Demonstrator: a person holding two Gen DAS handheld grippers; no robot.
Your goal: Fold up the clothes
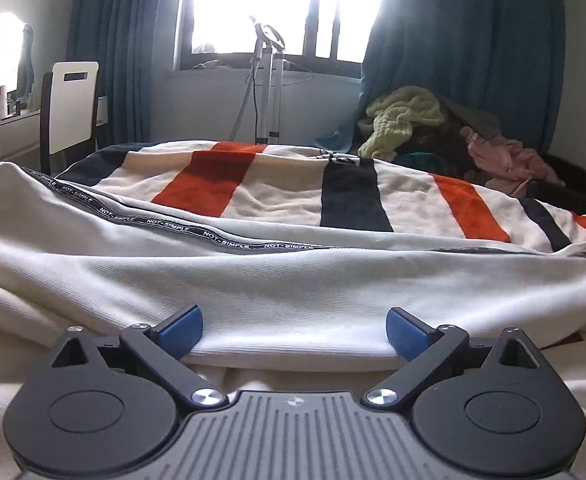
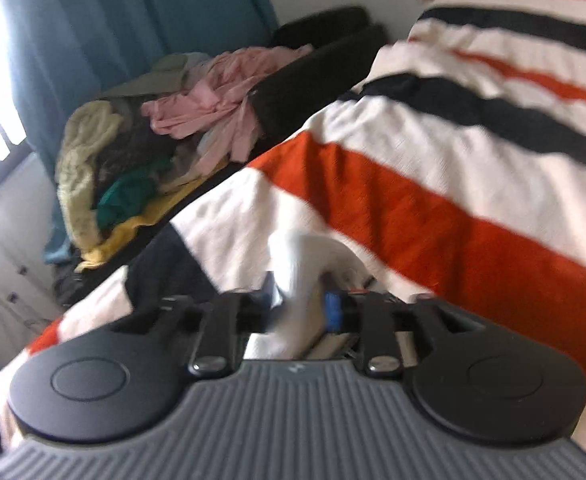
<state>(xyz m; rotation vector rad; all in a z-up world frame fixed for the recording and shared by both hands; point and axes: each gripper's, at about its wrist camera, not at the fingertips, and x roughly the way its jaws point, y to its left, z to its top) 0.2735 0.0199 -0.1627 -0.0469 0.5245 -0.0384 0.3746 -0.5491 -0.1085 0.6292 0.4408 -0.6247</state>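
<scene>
Left gripper (image 1: 295,334) wide open around white ribbed cotton garment (image 1: 293,280) at lower centre; right gripper (image 2: 307,312) clamped on white cloth fold (image 2: 299,280).

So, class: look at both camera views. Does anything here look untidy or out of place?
Yes. A heap of unfolded clothes lies crumpled beside the curtain, past the striped blanket. The white garment in front of the left gripper lies rumpled, not flat.
</scene>
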